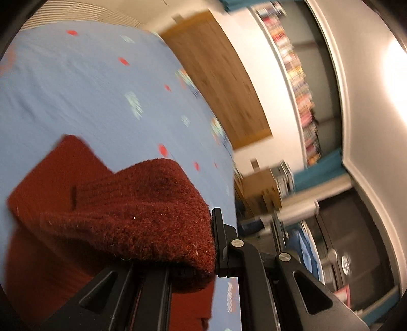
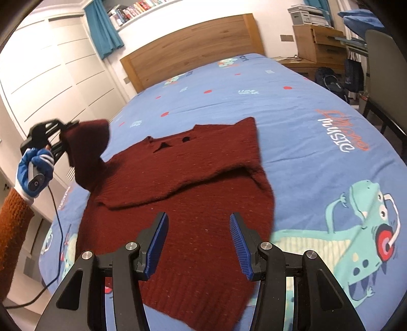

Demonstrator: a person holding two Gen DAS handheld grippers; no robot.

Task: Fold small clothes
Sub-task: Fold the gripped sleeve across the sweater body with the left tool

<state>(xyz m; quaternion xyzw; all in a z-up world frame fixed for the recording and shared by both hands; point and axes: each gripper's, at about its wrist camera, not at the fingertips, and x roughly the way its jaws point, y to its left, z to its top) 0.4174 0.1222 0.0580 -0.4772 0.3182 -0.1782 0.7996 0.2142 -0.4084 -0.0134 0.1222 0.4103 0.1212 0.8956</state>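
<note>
The right hand-held gripper (image 2: 198, 244) hangs over the near hem of the dark red knitted sweater (image 2: 183, 203), its blue-padded fingers (image 2: 157, 244) partly spread with nothing between them. The sweater lies on the blue printed bed cover (image 2: 318, 107), neckline towards the wooden headboard (image 2: 193, 45), one sleeve folded across the body. At the bed's left edge, the left hand-held gripper (image 2: 63, 132), carried by a hand in a blue glove (image 2: 34, 168), is clamped on the other sleeve (image 1: 142, 211) and holds it raised off the cover. No container shows on the bed. A high shelf (image 2: 132, 12) beyond the headboard carries books.
</note>
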